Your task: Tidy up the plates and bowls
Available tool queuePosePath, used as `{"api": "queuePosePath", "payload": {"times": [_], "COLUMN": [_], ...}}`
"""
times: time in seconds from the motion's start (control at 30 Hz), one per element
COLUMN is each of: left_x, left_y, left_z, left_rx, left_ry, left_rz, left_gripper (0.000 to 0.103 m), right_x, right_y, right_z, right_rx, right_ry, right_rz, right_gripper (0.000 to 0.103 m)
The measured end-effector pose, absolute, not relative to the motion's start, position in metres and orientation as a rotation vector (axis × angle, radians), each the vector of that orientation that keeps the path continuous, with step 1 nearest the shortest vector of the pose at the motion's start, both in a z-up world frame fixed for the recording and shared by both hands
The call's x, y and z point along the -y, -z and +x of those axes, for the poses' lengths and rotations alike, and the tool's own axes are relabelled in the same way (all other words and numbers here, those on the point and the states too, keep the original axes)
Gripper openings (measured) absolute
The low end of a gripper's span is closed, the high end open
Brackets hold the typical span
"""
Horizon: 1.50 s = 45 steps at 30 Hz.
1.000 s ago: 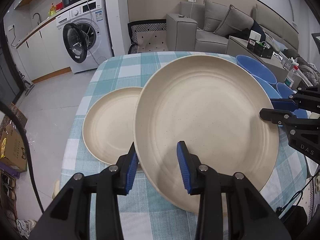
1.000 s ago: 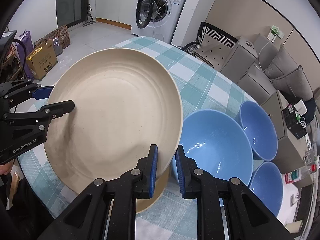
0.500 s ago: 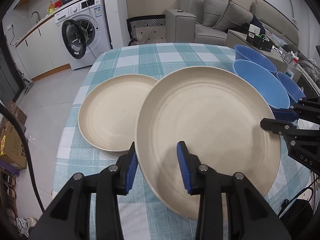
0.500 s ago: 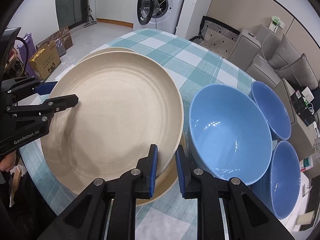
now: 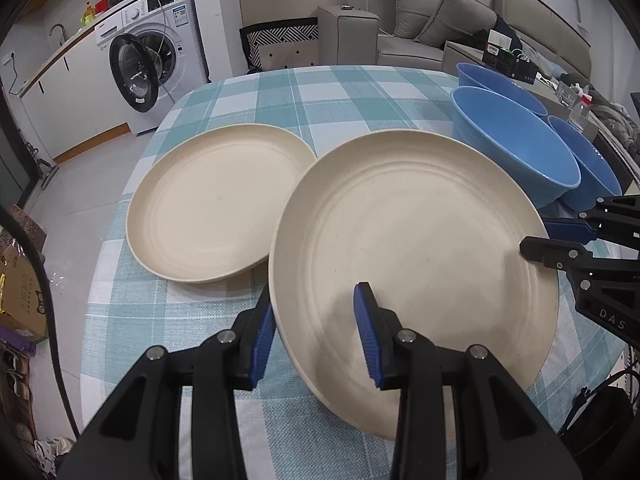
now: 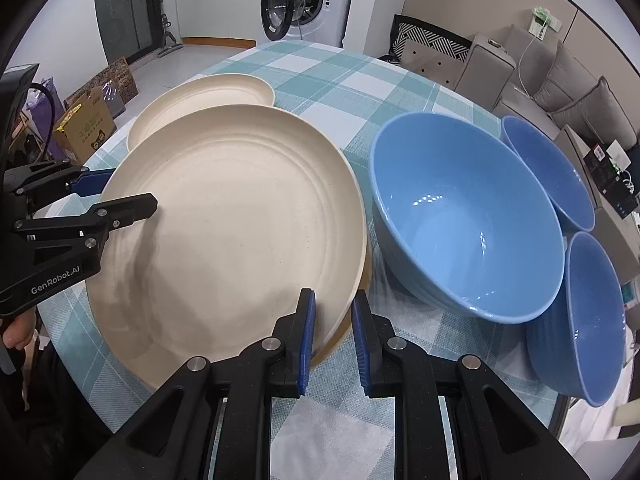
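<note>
Plate [image 5: 420,224]: cream, gripped by both tongs.
Left tongs [image 5: 316,330]: wide, straddling rim at 6 o'clock.
Right tongs [image 6: 332,336]: narrow, pinching rim.
Bowls [image 6: 464,216]: blue, at 3 o'clock.

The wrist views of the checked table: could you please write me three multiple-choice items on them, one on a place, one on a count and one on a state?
1. Where do the round blue bowls stand relative to the held round beige plate, seen from the right wrist?
A. right of it
B. left of it
C. on it

2. How many blue bowls are there?
A. one
B. two
C. three

3. How does the right tool stand?
A. wide open, clear of everything
B. closed on the beige plate's rim
C. closed on a bowl

Answers: 1 A, they fill the right side of the view; 2 C, three rims show; 3 B, its blue pads pinch the rim.
</note>
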<state>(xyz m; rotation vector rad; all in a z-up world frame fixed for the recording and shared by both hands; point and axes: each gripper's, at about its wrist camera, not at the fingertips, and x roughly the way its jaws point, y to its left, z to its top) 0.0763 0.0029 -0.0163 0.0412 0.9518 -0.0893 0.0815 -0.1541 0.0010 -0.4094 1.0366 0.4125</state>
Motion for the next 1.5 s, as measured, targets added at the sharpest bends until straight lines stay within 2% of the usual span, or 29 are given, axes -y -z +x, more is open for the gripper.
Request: {"api": "queuePosePath", "payload": {"times": [0.97, 1.3, 1.43, 1.5], "left_x": [0.003, 0.007, 0.004, 0.002], "left_y": [0.033, 0.036, 0.035, 0.036], "left_z": [0.083, 0.080, 0.081, 0.083], "left_rx": [-0.922, -0.895, -0.898, -0.904], "left_ry": [0.095, 0.097, 0.119, 0.132], "left_rz": [0.088, 0.112, 0.101, 0.085], "left_gripper": [0.038, 0.044, 0.049, 0.049], "right_x": [0.147, 0.155, 0.156, 0.156], "right_y": [0.019, 0.020, 0.020, 0.020], "right_z": [0.086, 0.088, 0.087, 0.088], "right_rx": [-1.013, -1.028, -1.026, -1.025], "right_ry": [-0.309, -0.318, -0.356, -0.360], "right_rz": [-0.462, -0.400, -0.376, -0.370], "right_gripper": [0.019, 0.020, 0.027, 0.027]}}
